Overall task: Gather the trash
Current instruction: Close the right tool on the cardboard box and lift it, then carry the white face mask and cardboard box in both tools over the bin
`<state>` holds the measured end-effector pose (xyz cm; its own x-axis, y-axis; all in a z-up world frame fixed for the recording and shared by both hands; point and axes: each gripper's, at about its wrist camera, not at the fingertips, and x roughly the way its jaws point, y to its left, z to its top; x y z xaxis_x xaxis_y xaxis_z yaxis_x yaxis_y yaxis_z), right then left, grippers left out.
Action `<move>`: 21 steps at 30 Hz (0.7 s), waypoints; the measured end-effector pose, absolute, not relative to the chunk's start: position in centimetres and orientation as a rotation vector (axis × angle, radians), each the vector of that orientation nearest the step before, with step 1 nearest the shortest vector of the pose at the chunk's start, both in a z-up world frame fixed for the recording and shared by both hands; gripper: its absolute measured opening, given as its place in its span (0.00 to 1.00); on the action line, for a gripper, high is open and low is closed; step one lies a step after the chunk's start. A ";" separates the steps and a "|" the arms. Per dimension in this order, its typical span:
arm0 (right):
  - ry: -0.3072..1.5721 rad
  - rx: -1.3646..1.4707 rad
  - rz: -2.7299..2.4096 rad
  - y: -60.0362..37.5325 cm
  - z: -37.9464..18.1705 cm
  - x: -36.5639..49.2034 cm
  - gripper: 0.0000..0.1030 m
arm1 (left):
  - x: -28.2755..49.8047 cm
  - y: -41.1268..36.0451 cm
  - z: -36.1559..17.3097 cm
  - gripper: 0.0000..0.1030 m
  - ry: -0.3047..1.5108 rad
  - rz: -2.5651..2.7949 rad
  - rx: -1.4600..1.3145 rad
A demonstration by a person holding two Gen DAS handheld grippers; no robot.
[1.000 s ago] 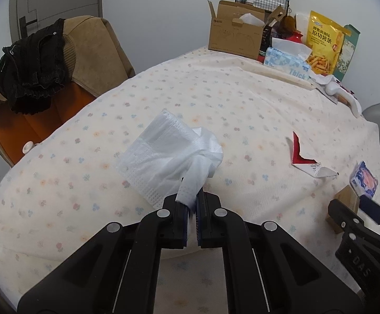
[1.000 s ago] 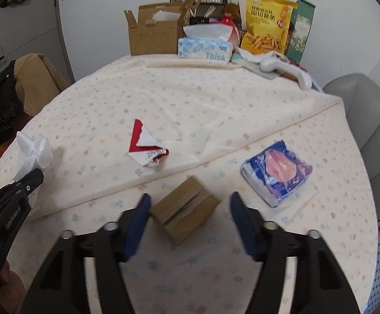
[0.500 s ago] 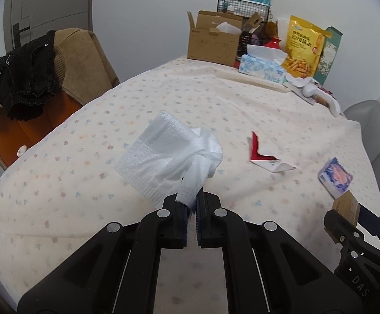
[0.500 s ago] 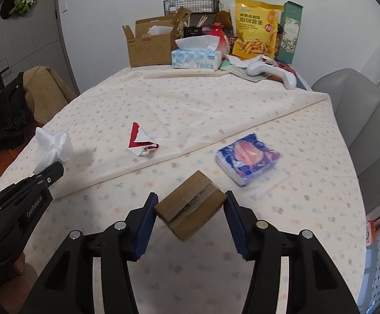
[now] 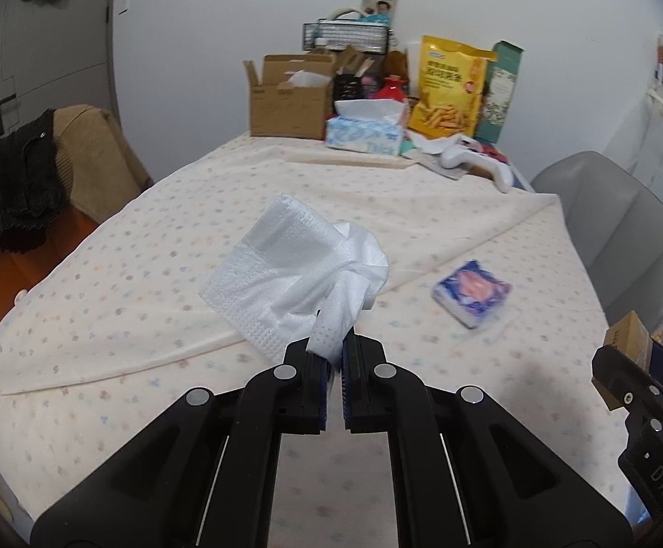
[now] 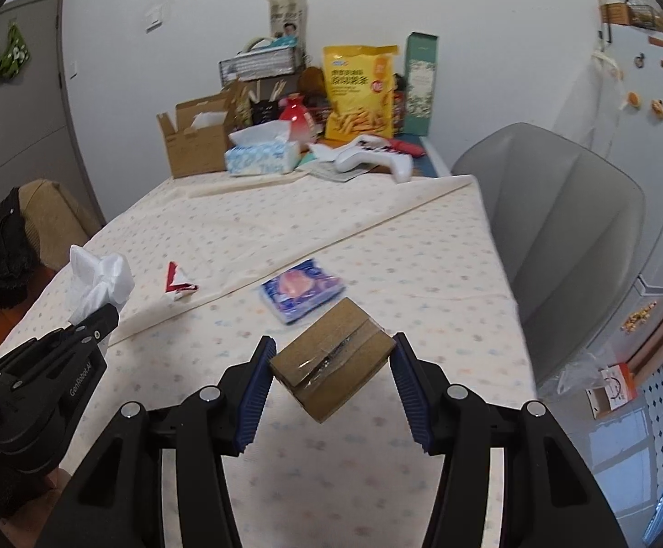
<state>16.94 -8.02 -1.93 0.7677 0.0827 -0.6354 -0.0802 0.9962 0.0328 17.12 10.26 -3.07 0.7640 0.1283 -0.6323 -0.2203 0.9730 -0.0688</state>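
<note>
My left gripper is shut on a crumpled white tissue, held up above the tablecloth; the same tissue shows at the left of the right wrist view. My right gripper is shut on a small brown cardboard box, taped across its top and lifted clear of the table; the box peeks in at the right edge of the left wrist view. On the cloth lie a red and white wrapper and a blue and pink tissue packet, also seen as the packet in the left view.
The round table wears a dotted cream cloth. At its far side stand an open carton, a tissue box, a yellow snack bag and a white handheld device. A grey chair stands right, a brown chair with dark clothes left.
Both grippers have risen and drawn back from the table with their loads. The brown box has left the cloth. The red wrapper has dropped out of the left view, behind the tissue.
</note>
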 end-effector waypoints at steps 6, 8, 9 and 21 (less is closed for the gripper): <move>0.660 0.046 0.036 -12.3 -0.9 15.2 0.50 | 16.3 5.7 -1.4 0.05 0.648 0.130 -0.099; 0.650 0.060 0.018 -13.7 -0.6 14.6 0.50 | 16.1 4.3 -1.0 0.05 0.639 0.112 -0.086; 0.647 0.065 0.012 -14.2 -0.5 14.3 0.50 | 16.0 3.7 -0.8 0.05 0.635 0.103 -0.081; 0.618 0.140 -0.138 -22.7 -0.1 11.6 0.50 | 15.7 -5.6 0.4 0.05 0.622 -0.046 0.001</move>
